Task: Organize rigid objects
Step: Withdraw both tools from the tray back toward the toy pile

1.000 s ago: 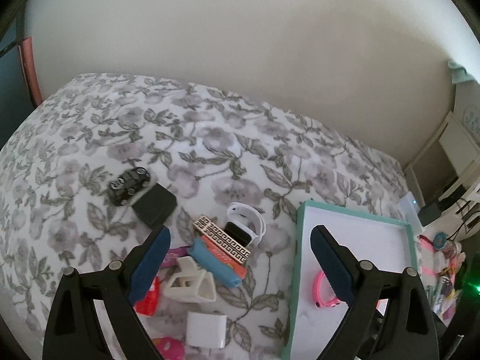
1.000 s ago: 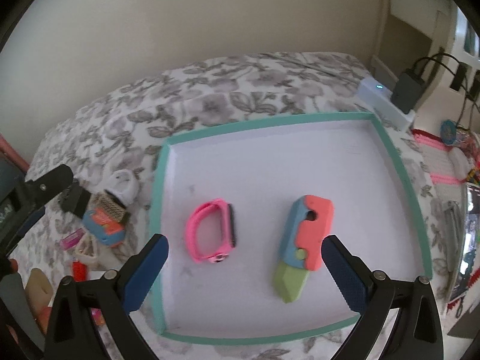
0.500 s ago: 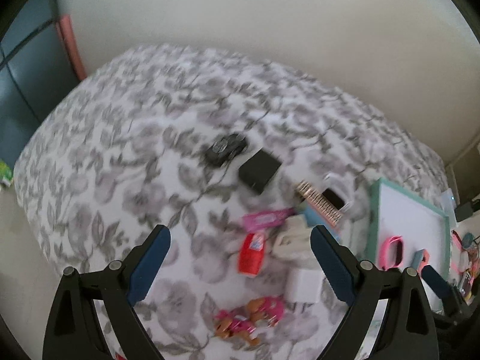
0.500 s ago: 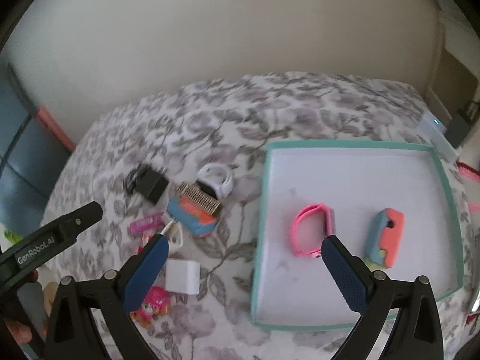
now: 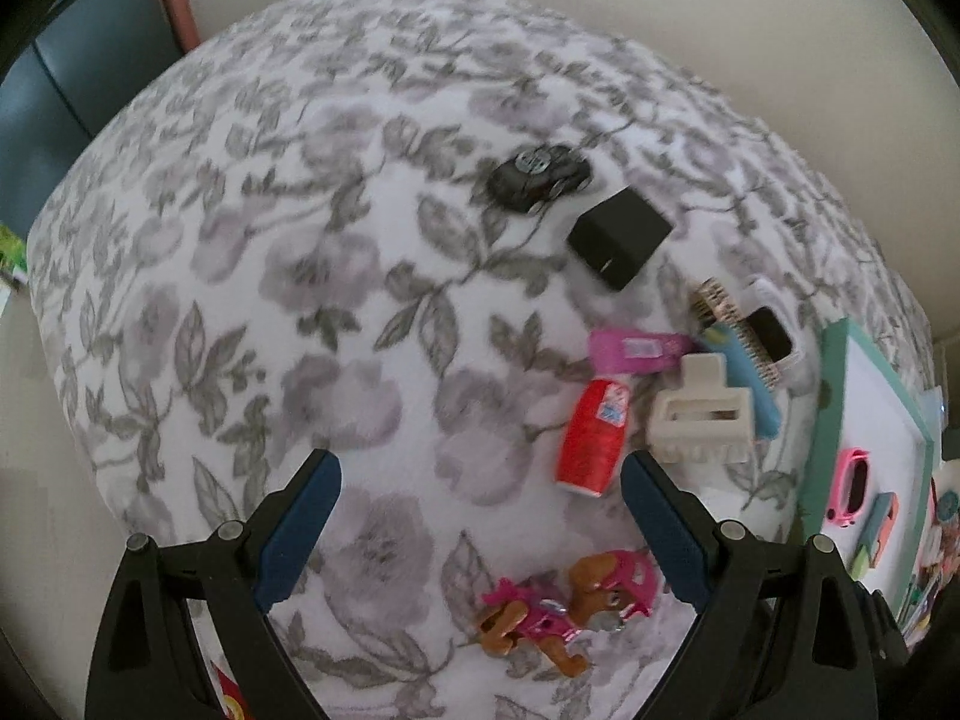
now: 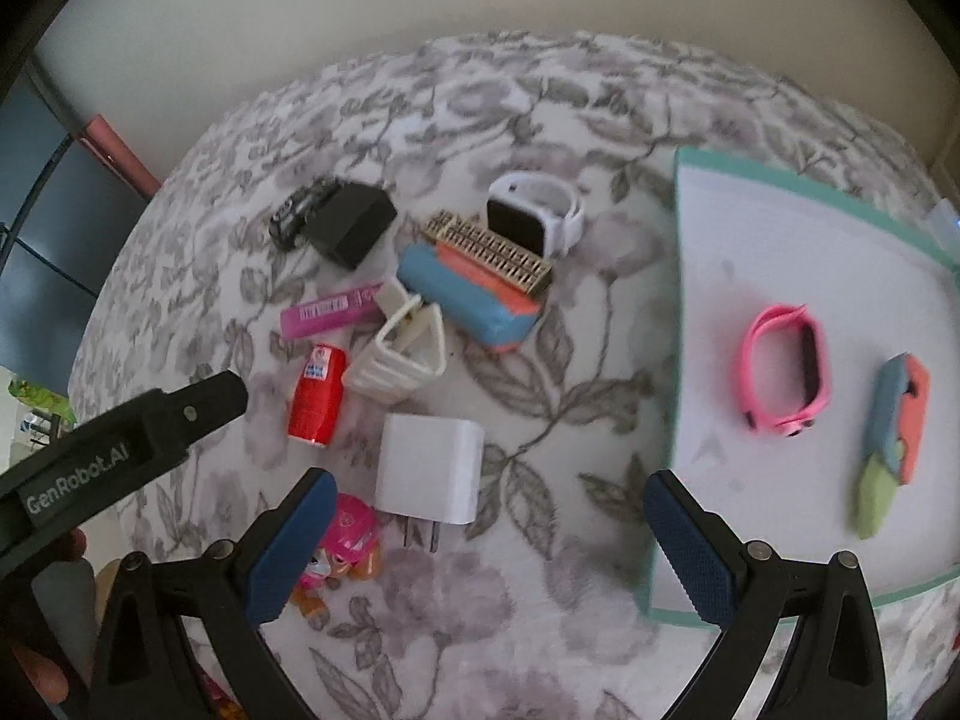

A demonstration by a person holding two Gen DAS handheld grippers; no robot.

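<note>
Lying flat in the teal-rimmed white tray (image 6: 681, 324), a smooth pink watch band (image 6: 786, 375) curls into an oval loop beside a blocky blue-and-coral toy knife (image 6: 897, 420) with a green blade. Left of the tray, on the soft floral bedspread (image 6: 540, 120), hard plastic pieces cluster: a glossy white charger cube (image 6: 429, 468) with metal prongs, a ribbed cream hair clip (image 6: 402, 354), a red cylindrical bottle (image 6: 315, 396), a flat pink tube (image 6: 330, 309), a matte black box (image 6: 351, 222), a white smartwatch (image 6: 537, 219).

Only the left wrist view shows the whole pink toy pup (image 5: 567, 606) and the small black toy car (image 5: 540, 177); it hides the charger. The left gripper (image 5: 480, 534) and right gripper (image 6: 489, 546) both gape wide, holding nothing.
</note>
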